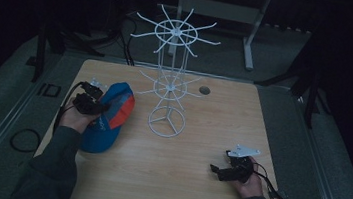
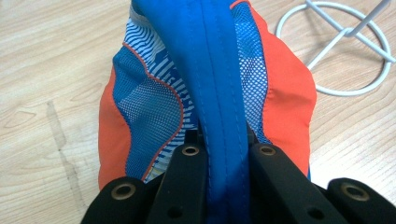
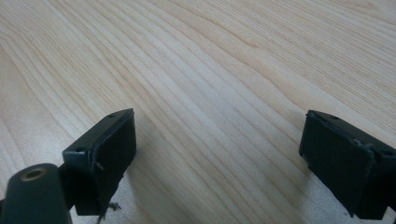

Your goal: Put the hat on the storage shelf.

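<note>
A blue and orange cap (image 1: 108,119) with mesh panels lies at the left of the wooden table (image 1: 201,132). My left gripper (image 1: 97,106) is shut on a fold of its blue fabric; in the left gripper view the two black jaws pinch the blue seamed strip of the cap (image 2: 219,84), midway at my left gripper (image 2: 225,140). A white wire hat stand (image 1: 171,74) with spoked tiers rises at the table's middle, its ring base (image 2: 345,51) just beyond the cap. My right gripper (image 1: 217,170) rests near the front right, open, and my right gripper (image 3: 217,149) has bare wood between its jaws.
A small round grommet hole (image 1: 204,90) sits in the table behind the stand. Cables trail from both grippers over the table edges. Dark floor and frame legs surround the table.
</note>
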The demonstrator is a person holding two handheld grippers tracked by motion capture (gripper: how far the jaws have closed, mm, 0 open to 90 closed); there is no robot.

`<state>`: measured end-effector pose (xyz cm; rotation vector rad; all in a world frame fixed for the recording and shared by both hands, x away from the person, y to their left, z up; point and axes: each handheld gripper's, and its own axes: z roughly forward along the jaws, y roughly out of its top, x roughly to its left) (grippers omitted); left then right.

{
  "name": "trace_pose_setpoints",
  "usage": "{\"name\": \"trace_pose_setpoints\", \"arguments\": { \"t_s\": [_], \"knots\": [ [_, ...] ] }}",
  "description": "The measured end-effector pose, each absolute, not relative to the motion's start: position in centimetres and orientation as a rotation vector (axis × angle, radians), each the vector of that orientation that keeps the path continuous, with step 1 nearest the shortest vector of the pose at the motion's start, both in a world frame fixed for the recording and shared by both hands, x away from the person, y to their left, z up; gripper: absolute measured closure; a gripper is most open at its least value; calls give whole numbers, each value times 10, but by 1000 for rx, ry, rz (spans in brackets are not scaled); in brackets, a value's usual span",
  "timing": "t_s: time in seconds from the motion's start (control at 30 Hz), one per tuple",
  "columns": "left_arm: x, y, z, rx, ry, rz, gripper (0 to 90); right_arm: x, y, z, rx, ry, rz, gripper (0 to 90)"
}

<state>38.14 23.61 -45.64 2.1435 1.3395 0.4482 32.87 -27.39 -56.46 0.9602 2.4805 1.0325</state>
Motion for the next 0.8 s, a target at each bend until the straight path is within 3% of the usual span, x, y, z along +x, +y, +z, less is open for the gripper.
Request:
{"name": "trace_pose_setpoints", "arguments": {
  "t_s": [0.8],
  "knots": [
    [359, 259, -431, 2036, 1331, 503, 884, 329, -274, -565, 956, 2480, 1033, 106]
  ]
}}
